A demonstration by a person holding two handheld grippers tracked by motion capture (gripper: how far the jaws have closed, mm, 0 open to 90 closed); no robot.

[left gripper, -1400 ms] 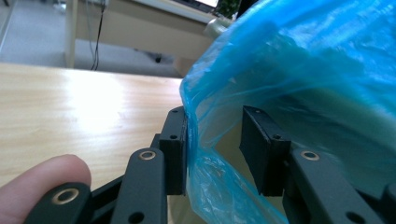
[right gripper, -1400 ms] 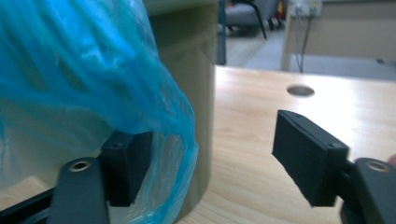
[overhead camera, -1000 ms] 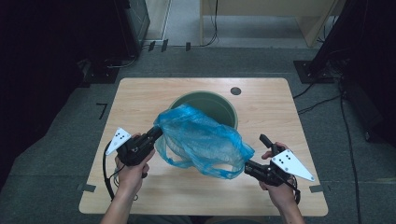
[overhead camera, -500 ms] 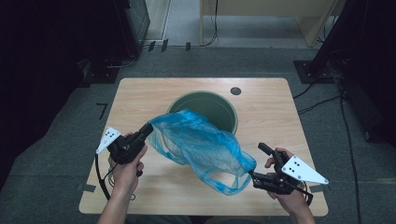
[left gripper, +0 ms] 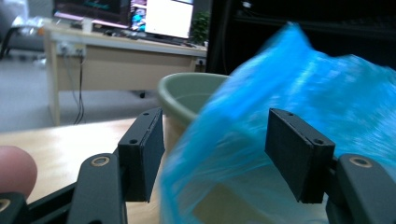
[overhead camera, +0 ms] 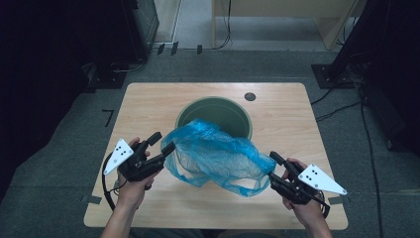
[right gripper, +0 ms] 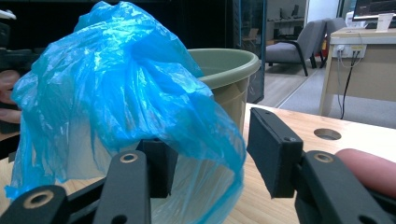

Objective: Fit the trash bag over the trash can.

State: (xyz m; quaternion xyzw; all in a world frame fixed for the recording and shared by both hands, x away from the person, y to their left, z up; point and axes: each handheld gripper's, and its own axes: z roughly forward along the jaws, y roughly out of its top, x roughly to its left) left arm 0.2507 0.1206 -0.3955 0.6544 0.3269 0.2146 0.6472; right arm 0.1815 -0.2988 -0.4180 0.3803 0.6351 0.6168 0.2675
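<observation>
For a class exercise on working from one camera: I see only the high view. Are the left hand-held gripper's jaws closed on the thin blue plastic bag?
Observer: No. The left gripper view shows the left hand-held gripper with its jaws wide apart and the thin blue plastic bag passing between them.
Operator: And the right one?
Observer: The right hand-held gripper is open too. The bag drapes over one jaw, and the other is bare.
Operator: What stands beyond the round green plastic tub?
Observer: Past the round green plastic tub, a desk with lit monitors.
</observation>
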